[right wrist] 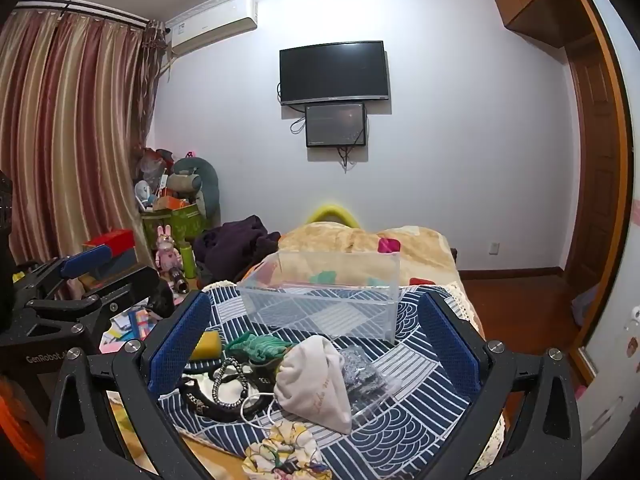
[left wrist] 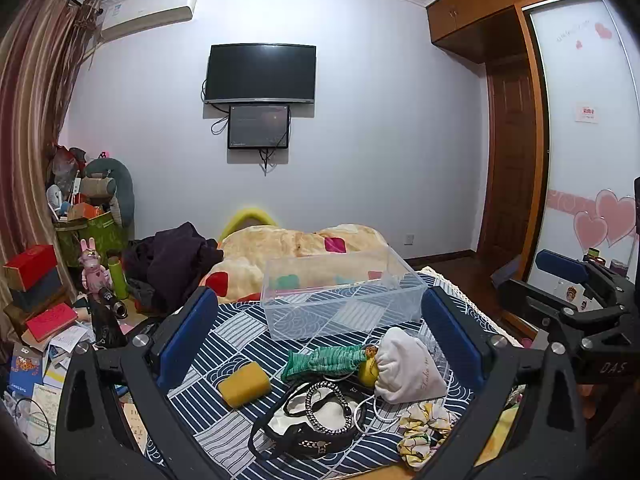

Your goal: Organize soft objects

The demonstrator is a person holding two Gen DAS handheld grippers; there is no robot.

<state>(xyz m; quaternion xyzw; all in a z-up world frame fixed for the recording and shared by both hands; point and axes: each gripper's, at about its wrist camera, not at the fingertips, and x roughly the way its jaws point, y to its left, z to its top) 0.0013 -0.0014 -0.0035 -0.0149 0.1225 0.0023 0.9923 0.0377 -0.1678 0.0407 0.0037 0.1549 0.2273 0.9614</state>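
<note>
A clear plastic bin [left wrist: 342,296] [right wrist: 320,300] stands empty on the blue patterned bed cover. In front of it lie a yellow sponge [left wrist: 244,384] [right wrist: 206,345], a green knit cloth [left wrist: 324,360] [right wrist: 260,346], a white drawstring pouch [left wrist: 408,364] [right wrist: 316,380], a black mask with a chain [left wrist: 316,416] [right wrist: 224,392], a floral scrunchie [left wrist: 424,428] [right wrist: 284,454] and a clear bag of dark material [right wrist: 362,372]. My left gripper [left wrist: 320,340] is open above the pile, holding nothing. My right gripper [right wrist: 316,344] is open too, holding nothing.
A folded beige blanket [left wrist: 300,248] and a dark garment [left wrist: 172,264] lie behind the bin. Books, boxes and a pink rabbit figure [left wrist: 94,266] crowd the left side. The wardrobe [left wrist: 580,160] and wood floor [right wrist: 516,308] are to the right.
</note>
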